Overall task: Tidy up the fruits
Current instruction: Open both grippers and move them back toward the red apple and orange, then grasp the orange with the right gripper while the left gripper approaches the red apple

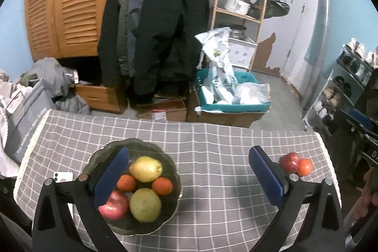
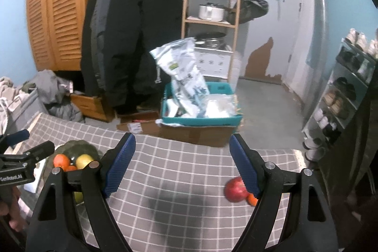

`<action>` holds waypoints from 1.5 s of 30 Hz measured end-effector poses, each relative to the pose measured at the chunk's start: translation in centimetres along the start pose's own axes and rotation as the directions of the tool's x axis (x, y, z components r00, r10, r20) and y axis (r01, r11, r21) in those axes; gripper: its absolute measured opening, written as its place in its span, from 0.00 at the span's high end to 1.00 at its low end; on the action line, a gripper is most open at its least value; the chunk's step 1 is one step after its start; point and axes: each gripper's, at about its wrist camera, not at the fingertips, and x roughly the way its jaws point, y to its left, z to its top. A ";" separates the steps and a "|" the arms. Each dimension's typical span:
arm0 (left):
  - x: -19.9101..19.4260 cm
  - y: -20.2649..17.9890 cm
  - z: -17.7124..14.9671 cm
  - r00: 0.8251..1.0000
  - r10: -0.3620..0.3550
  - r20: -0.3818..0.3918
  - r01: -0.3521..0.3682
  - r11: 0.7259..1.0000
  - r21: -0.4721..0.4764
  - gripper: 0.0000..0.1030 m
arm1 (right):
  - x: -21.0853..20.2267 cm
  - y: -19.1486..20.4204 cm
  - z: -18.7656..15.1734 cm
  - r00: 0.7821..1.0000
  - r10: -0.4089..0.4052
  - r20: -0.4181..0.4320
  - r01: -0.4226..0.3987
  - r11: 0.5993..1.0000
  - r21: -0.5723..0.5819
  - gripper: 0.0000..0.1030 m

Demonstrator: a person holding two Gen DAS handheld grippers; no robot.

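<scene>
Both the left hand-held gripper (image 1: 189, 177) and right hand-held gripper (image 2: 182, 163) gape empty; the red apple (image 2: 235, 189) looks firm, smooth, roll-prone, best pinched across its widest middle

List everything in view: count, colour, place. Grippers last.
plate: 1, dark green, left on the table
pears: 2, yellow-green, on the plate
oranges: 2 on the plate, 1 more at the table's right edge
apples: 2, red; one on the plate, one beside the loose orange
phone: 1, white, left of the plate
tablecloth: 1, grey with white checks, over the table
coats: dark, hanging behind the table
bin: 1, teal, on the floor, holding plastic bags
shelf: 1, wooden, holding pots
shoe rack: 1, far right
left gripper: black with blue pads, open, empty
right gripper: same, open, empty
</scene>
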 end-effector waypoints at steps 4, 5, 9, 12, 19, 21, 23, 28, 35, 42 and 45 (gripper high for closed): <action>0.1 -2.0 0.1 1.000 -0.022 0.000 0.022 0.999 0.030 0.01 | -0.7 -1.8 -0.5 1.000 -0.029 0.005 0.028 0.999 0.025 0.22; 0.2 -2.4 0.2 1.000 -0.027 -0.001 0.027 0.999 0.036 0.01 | -0.8 -2.3 -0.7 0.999 -0.038 0.003 0.037 0.999 0.031 0.22; 0.6 -4.4 0.3 0.999 -0.051 -0.010 0.051 0.997 0.065 0.01 | -1.4 -4.1 -1.2 0.998 -0.063 0.004 0.063 0.997 0.054 0.22; 0.8 -5.9 0.3 0.997 -0.071 -0.016 0.072 0.994 0.088 0.01 | -1.8 -5.4 -1.5 0.996 -0.085 0.003 0.084 0.994 0.068 0.22; 1.4 -9.0 0.3 0.994 -0.101 -0.029 0.104 0.985 0.135 0.01 | -2.3 -8.5 -2.7 0.991 -0.134 -0.014 0.135 0.985 0.107 0.22; 1.5 -9.9 0.3 0.994 -0.105 -0.034 0.109 0.983 0.149 0.01 | -2.3 -9.2 -3.0 0.989 -0.146 -0.020 0.147 0.982 0.114 0.22; 1.6 -10.5 0.3 0.993 -0.110 -0.036 0.114 0.980 0.162 0.01 | -2.2 -10.0 -3.2 0.988 -0.154 -0.026 0.156 0.980 0.126 0.22; 2.0 -12.2 0.1 0.991 -0.121 -0.051 0.129 0.973 0.191 0.01 | -1.8 -11.9 -3.8 0.984 -0.169 -0.047 0.174 0.973 0.148 0.22; 3.9 -14.8 -0.5 0.987 -0.127 -0.100 0.147 0.961 0.233 0.01 | -0.1 -14.1 -5.4 0.980 -0.165 -0.109 0.182 0.970 0.162 0.22; 7.4 -17.4 -1.9 0.981 -0.098 -0.165 0.141 0.950 0.280 0.01 | 2.6 -16.6 -7.2 0.969 -0.150 -0.195 0.186 0.966 0.179 0.22; 8.7 -17.9 -2.2 0.979 -0.085 -0.186 0.137 0.947 0.291 0.01 | 4.0 -17.5 -8.1 0.963 -0.140 -0.231 0.185 0.965 0.186 0.22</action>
